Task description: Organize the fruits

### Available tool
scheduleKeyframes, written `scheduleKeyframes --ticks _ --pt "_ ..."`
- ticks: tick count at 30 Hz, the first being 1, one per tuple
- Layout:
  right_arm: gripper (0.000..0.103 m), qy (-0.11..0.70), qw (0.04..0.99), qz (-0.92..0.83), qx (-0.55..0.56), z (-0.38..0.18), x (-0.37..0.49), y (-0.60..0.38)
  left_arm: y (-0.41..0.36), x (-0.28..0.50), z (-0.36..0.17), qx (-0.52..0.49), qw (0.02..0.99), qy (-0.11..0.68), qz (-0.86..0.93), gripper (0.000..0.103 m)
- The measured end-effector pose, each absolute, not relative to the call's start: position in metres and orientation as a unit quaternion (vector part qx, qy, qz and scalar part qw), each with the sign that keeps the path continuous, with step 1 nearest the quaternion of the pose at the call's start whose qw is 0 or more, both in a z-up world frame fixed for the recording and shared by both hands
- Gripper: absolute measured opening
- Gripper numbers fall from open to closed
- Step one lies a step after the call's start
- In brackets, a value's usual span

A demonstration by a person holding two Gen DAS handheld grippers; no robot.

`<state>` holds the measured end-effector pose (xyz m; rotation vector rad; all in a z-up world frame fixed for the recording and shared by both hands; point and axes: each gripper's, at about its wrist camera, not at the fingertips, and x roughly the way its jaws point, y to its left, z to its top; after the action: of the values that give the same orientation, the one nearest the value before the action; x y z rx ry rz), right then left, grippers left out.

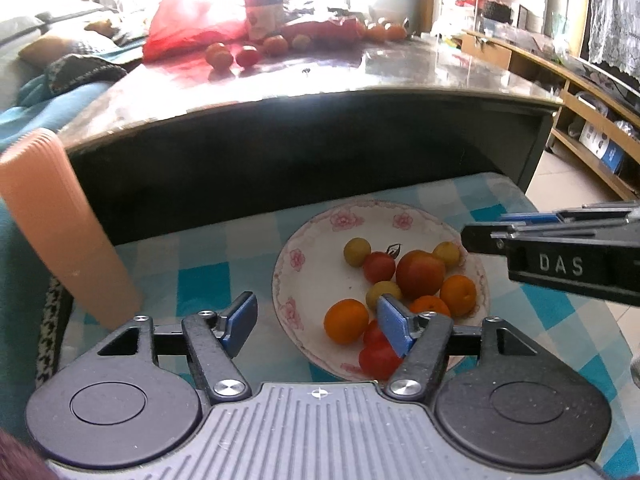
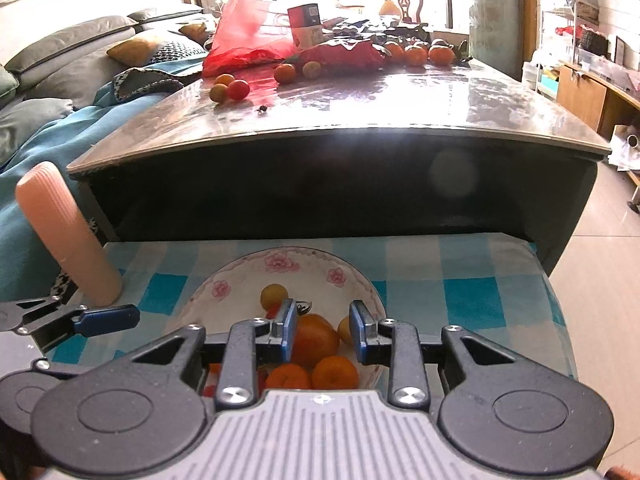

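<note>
Fruits on a flowered plate (image 1: 304,248), which sits on a blue-and-white checked cloth (image 1: 200,292) over a low surface in front of a dark bench (image 1: 304,168).

Plate contents, left wrist view: large red-orange fruit (image 1: 420,274) at centre, round orange fruit (image 1: 346,321) toward the near rim, yellow fruit (image 1: 357,251) toward the far side, red fruit (image 1: 379,267) between them. All near-round; no long axis or pointing direction can be made out. Several more pieces bunched together, touching.

Left gripper (image 1: 316,322): jaws spread wide, holding nothing. Its right pad lies over the near part of the pile and hides parts of two or three fruits; its left pad is over the cloth, off the plate.

Right gripper (image 2: 324,334): jaws apart, on either side of the large fruit (image 2: 314,338) as seen from behind; contact with it cannot be judged. Gripper body cuts off the near half of the plate (image 2: 224,284).

More fruit on the bench top (image 2: 360,92), far end, beside a red plastic bag (image 2: 244,36); glare from the window washes out detail there. Ribbed peach-coloured cylinder (image 1: 60,224) stands tilted at the left edge of the cloth.
</note>
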<state>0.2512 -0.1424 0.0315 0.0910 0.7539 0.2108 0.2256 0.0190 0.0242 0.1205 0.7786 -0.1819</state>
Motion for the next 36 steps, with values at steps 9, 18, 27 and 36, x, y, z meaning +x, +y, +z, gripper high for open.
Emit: scheduleKeyframes --ticks 9,18,27,36 --pt "0.043 0.367 0.924 0.102 0.046 0.043 0.211 -0.150 0.023 0.195 0.040 0.040 0.931 0.354 -0.076 0.088" --pt "0.044 0.383 0.916 0.097 0.065 0.042 0.160 -0.157 0.023 0.152 0.035 0.047 0.934 0.349 -0.066 0.092" --pt "0.045 0.400 0.909 0.092 0.077 0.035 0.115 -0.159 0.026 0.114 0.036 0.031 0.939 0.335 -0.066 0.096" --pt "0.045 0.390 0.911 0.096 0.088 0.038 0.075 -0.158 0.030 0.076 0.046 0.039 0.953 0.295 -0.048 0.103"
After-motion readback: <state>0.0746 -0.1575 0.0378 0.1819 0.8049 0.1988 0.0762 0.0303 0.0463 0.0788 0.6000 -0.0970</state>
